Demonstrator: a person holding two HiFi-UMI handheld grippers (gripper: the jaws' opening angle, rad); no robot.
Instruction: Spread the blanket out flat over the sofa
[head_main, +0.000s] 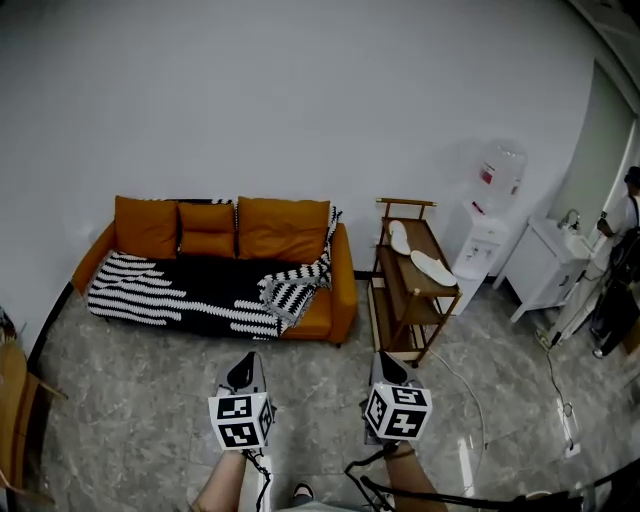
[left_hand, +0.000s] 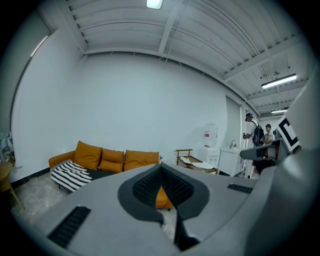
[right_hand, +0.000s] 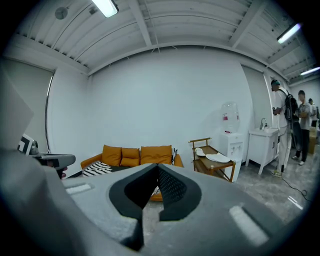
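Head view puts the orange leather sofa (head_main: 343, 282) against the white wall, well apart from both grippers, with a black-and-white striped blanket (head_main: 180, 296) lying on it. Judging by how it lies, the task is partly done. The blanket covers the left and middle of the seat fairly smoothly and hangs over the front edge, but its right end is gathered into a crumpled heap (head_main: 293, 290) on the right seat cushion. A striped strip also shows up by the right back cushion, and the right arm of the sofa is bare. What seems left is to reach the sofa, take hold of that bunched end and draw it out flat toward the right arm. The left gripper (head_main: 243, 370) and the right gripper (head_main: 388, 368) are held side by side low in front of the person. They sit over the grey tiled floor (head_main: 140, 400), both pointed toward the sofa and tipped slightly downward, with the forearms showing at the bottom edge. In the left gripper view the jaws of the left gripper (left_hand: 161, 168) are closed tip to tip with nothing between them. In the right gripper view the right gripper (right_hand: 157, 165) likewise has its jaws together and empty. A wooden shelf trolley (head_main: 402, 300) stands just right of the sofa.
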